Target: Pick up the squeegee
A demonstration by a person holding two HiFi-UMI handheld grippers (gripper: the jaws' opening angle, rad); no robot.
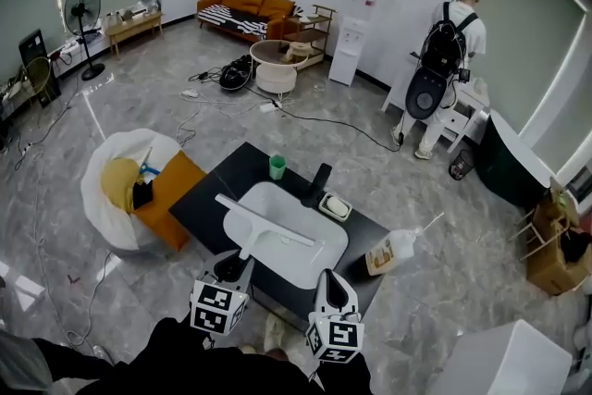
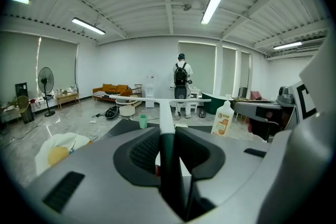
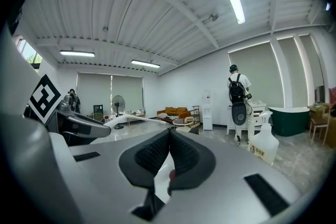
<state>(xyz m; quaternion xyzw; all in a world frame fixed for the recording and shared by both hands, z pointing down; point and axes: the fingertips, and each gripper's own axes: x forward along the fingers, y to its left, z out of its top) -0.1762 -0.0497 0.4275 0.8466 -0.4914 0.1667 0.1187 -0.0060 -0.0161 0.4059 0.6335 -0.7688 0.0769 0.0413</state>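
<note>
– Squeegee [image 1: 265, 220] status?
– My left gripper [image 1: 230, 269] has its jaws clamped low on the handle, so the blade sits crosswise over the white basin [image 1: 289, 197] set in the counter [image 1: 227, 176]. I'd call the pick-up all but done.
– Right gripper [image 3: 169, 147]?
– Jaws pressed together on nothing, just beside the left one. I judge it's parked clear of the blade.
– Containers?
– Basin looks bare. Green cup [image 1: 277, 166] behind it, contents hidden. Bottle [image 1: 389, 253] at the counter's right corner.
</note>
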